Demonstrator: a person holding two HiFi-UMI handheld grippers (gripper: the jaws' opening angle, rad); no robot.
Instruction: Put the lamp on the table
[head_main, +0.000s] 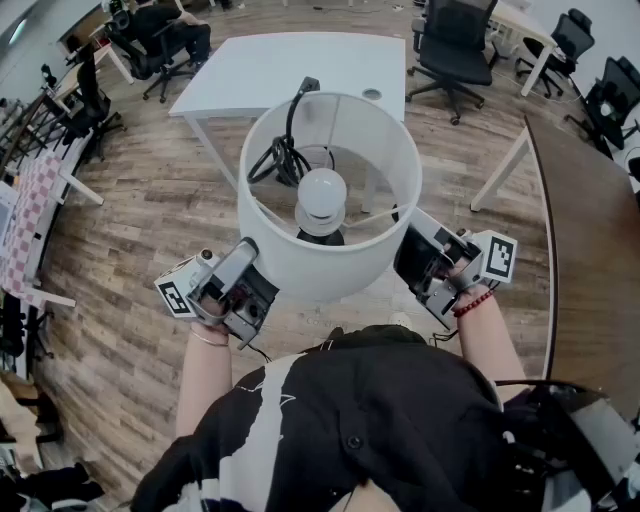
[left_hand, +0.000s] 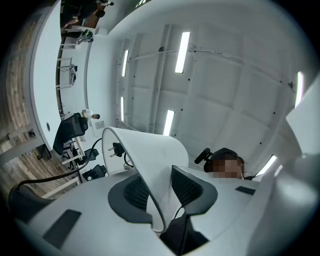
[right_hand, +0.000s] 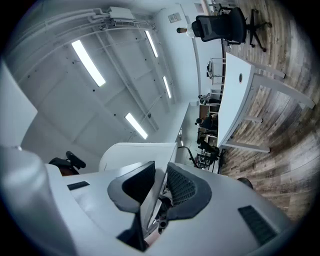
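The lamp's white drum shade (head_main: 330, 215) hangs in mid-air in front of me, its bulb (head_main: 322, 195) and coiled black cord (head_main: 280, 155) showing inside. My left gripper (head_main: 262, 274) is shut on the shade's lower left rim, and my right gripper (head_main: 405, 258) is shut on its lower right rim. In the left gripper view the shade wall (left_hand: 150, 160) runs between the two black pads of that gripper (left_hand: 160, 192), with the plug (left_hand: 116, 149) behind it. In the right gripper view the pads of that gripper (right_hand: 159, 187) pinch the thin shade edge (right_hand: 150, 200). The white table (head_main: 300, 60) stands beyond the lamp.
Black office chairs stand at the back right (head_main: 450, 45) and back left (head_main: 160, 40). A dark brown table (head_main: 590, 250) curves along the right side. A checkered surface (head_main: 30, 210) lies at the far left. Wooden floor (head_main: 150, 220) lies between me and the white table.
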